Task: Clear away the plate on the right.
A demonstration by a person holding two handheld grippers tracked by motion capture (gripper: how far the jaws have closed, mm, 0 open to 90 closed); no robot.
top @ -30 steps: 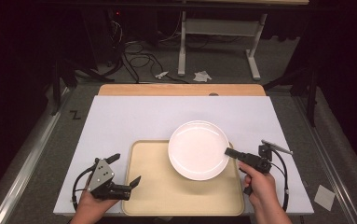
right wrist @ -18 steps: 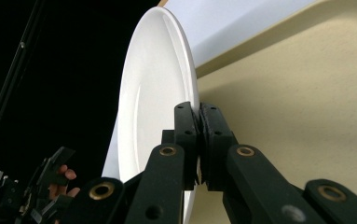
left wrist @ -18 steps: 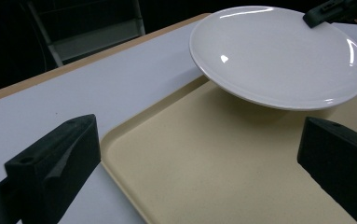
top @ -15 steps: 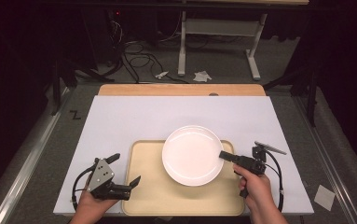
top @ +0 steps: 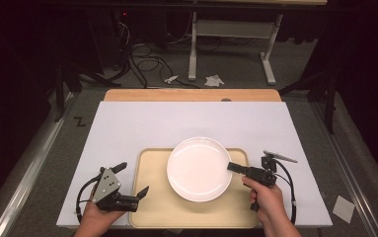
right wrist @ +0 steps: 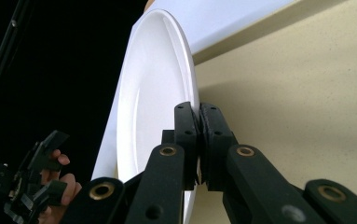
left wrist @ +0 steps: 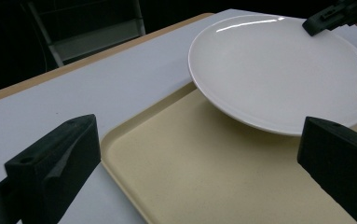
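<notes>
A white plate (top: 199, 169) hangs a little above the beige tray (top: 152, 202), over its far half. My right gripper (top: 230, 167) is shut on the plate's right rim. In the right gripper view both jaws pinch that rim (right wrist: 198, 116), with the plate (right wrist: 153, 93) on edge and the tray (right wrist: 306, 93) behind it. My left gripper (top: 132, 180) stands open at the tray's left front corner with nothing between its jaws. In the left gripper view the plate (left wrist: 278, 70) floats over the tray (left wrist: 204, 168), and the right gripper (left wrist: 325, 18) grips its far rim.
The tray lies at the front of a white table top (top: 142, 123) with a wooden strip (top: 191, 95) along its far edge. Behind the table are metal desk legs (top: 192, 49), cables (top: 142, 59) and crumpled paper (top: 213, 80) on the floor.
My right gripper has carried the plate to the left and toward the front, further over the tray. The left gripper has stayed where it was.
</notes>
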